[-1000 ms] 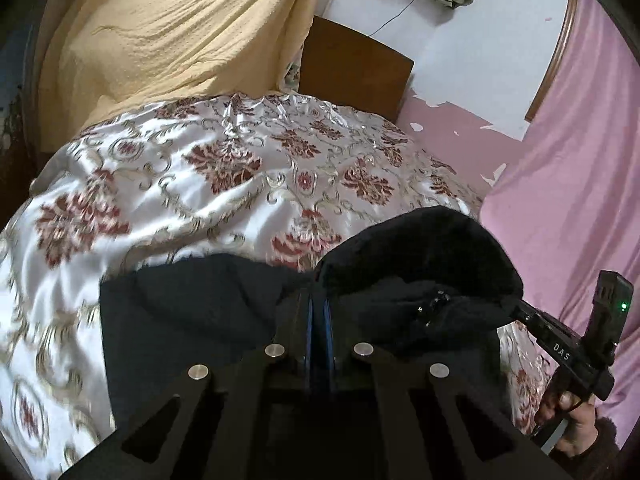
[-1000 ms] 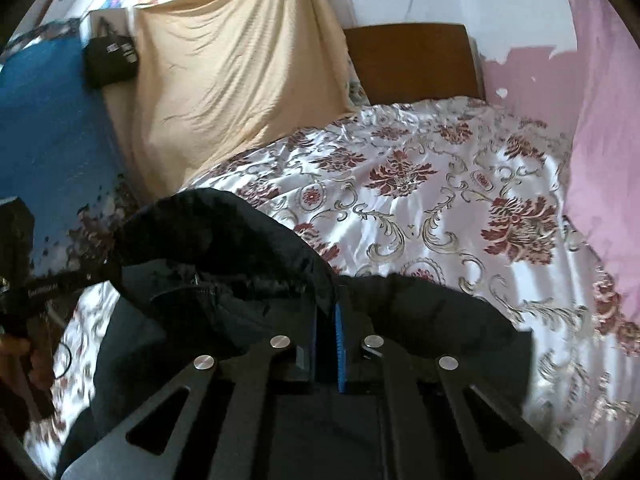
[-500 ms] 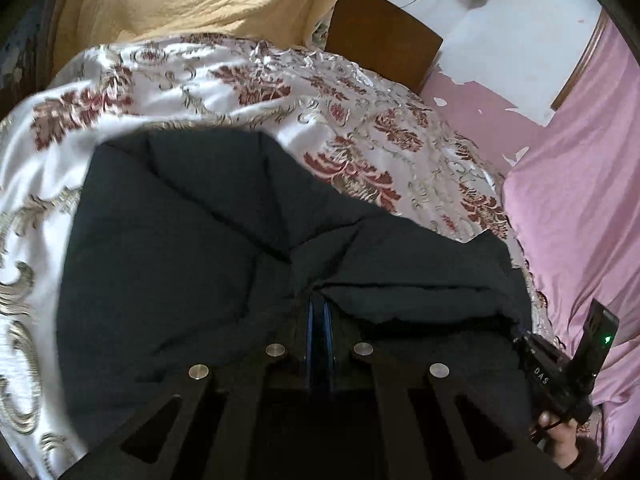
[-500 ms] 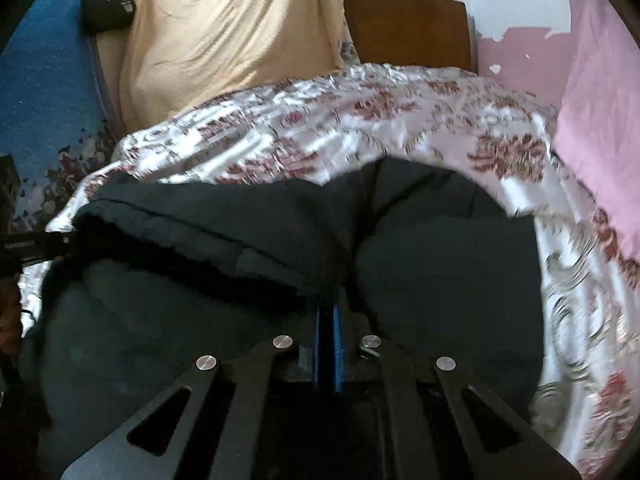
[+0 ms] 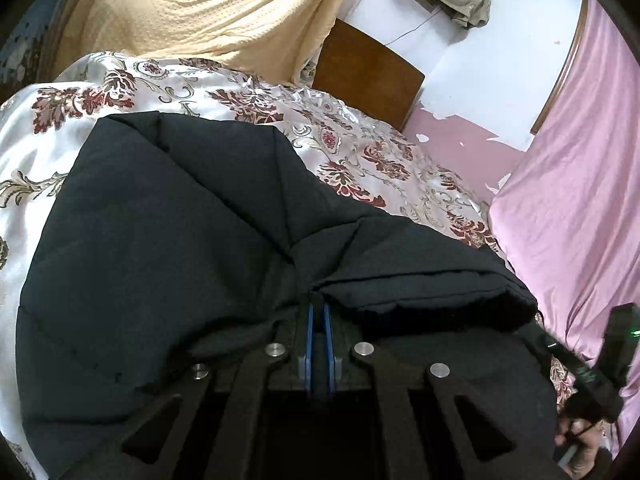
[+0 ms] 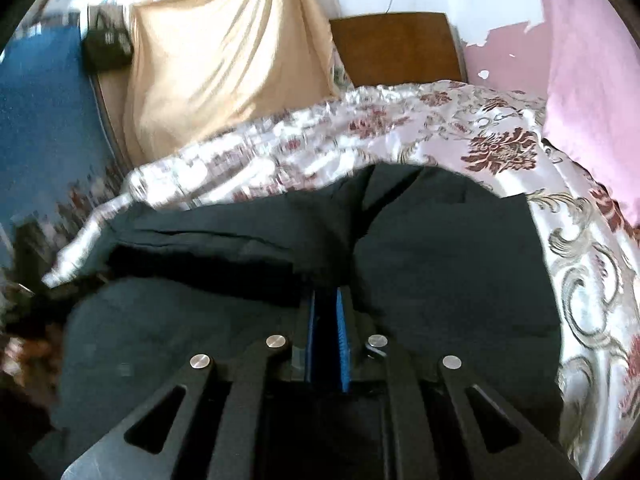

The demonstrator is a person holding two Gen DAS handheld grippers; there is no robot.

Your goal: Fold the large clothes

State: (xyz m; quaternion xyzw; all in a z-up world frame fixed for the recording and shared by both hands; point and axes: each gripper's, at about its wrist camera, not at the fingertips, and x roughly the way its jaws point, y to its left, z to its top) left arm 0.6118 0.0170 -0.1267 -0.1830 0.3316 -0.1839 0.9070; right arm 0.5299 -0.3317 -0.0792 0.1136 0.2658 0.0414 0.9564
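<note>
Both grippers (image 5: pixel 318 312) (image 6: pixel 326 300) on black jacket (image 5: pixel 168 240)

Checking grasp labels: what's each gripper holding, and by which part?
Left gripper pinches a fold at the black coat's near edge. Right gripper is opening, the same coat's fabric between its pads.

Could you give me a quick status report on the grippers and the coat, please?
Left gripper shut on black coat. Right gripper jaws opening, coat fabric between them. Coat lies on floral bedspread. Nothing in the way.

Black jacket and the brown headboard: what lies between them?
Only the floral satin bedspread lies between the black jacket and the brown headboard; nothing rests on that stretch, in both wrist views.
</note>
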